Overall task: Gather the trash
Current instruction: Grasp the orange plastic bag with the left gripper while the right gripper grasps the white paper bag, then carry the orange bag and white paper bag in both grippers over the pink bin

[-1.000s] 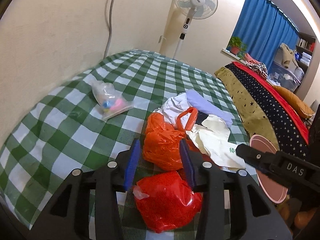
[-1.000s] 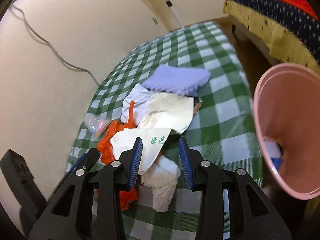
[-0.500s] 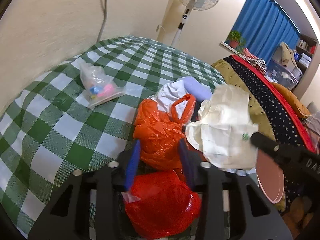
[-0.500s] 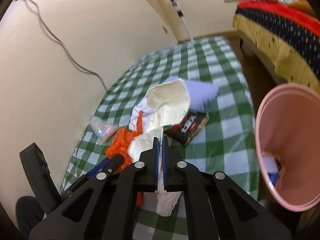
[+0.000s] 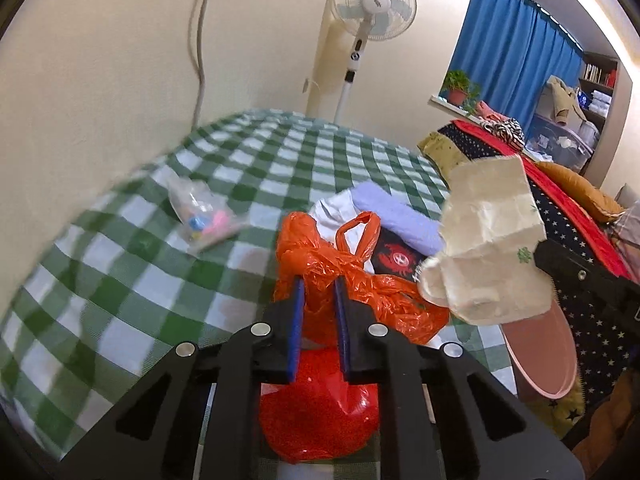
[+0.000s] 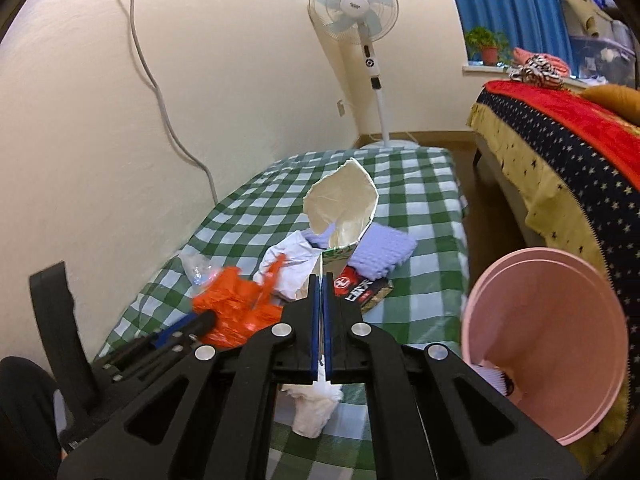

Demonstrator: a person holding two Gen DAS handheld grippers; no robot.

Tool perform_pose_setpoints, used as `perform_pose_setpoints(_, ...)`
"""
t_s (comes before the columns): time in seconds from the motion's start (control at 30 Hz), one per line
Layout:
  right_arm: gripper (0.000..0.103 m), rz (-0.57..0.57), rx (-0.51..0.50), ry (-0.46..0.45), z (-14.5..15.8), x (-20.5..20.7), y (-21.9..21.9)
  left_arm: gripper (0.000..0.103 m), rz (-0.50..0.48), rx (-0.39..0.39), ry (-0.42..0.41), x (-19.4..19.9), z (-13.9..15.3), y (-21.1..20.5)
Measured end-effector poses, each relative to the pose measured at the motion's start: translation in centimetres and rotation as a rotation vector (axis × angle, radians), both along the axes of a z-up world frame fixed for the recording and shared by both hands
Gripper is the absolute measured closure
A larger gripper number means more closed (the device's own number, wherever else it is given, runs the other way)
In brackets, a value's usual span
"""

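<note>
Left wrist view: left gripper (image 5: 319, 286), one; fingers have just been closing and pinch one orange bag (image 5: 352, 280) on the checked worktop (image 5: 120, 264). One red bag (image 5: 316, 404) at the near edge. One clear bag (image 5: 204, 216) toward the left edge.

Right wrist view: right gripper (image 6: 320, 292), one; fingers clamped on one cream bag (image 6: 344, 208), lifted off the worktop. One pink bin (image 6: 548, 340) beside the right edge.

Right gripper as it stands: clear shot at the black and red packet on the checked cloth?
Probably not yet. The right gripper is shut on the cream paper bag, which hangs right in front of the black and red packet. The bag would have to go into the pink bin first.
</note>
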State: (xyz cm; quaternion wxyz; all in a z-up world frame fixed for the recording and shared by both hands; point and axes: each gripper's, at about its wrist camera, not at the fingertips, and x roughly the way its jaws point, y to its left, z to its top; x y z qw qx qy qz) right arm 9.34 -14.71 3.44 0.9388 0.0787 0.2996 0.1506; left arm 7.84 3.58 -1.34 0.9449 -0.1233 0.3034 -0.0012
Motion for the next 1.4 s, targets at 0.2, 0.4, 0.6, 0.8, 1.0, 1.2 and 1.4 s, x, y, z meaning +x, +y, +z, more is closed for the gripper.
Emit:
perform_pose_setpoints(0.2, 0.101, -0.029, -0.008, -0.009, 0.3, -0.8, -1.3, 0.089, 0.023, 0.017, -0.035, -0.9, 1.3, 0.4)
perform_pose_setpoints(0.4, 0.101, -0.046, -0.054, -0.029, 0.7, -1.8, -1.7, 0.089, 0.012, 0.028, -0.052, -1.4, 2.0, -0.1)
perform_pose_setpoints(0.6, 0.101, -0.059, -0.087, -0.042, 1.0, -2.7, -2.1, 0.089, -0.006, 0.036, -0.063, -1.8, 2.5, -0.4)
perform_pose_setpoints(0.8, 0.101, -0.082, -0.090, -0.043, 1.3, -3.3, -3.1, 0.089, -0.021, 0.038, -0.073, -2.0, 2.9, -0.8)
perform_pose_setpoints(1.0, 0.101, -0.107, -0.097, -0.051, 1.6, -4.1, -4.3, 0.089, -0.037, 0.044, -0.083, -2.4, 3.2, -1.5)
perform_pose_setpoints(1.2, 0.101, -0.132, -0.098, -0.054, 2.1, -4.8, -5.4, 0.089, -0.060, 0.050, -0.092, -2.8, 3.6, -2.6)
perform_pose_setpoints(1.4, 0.101, -0.150, -0.135, -0.065, 2.8, -5.5, -6.5, 0.089, -0.079, 0.055, -0.104, -3.0, 4.0, -3.4)
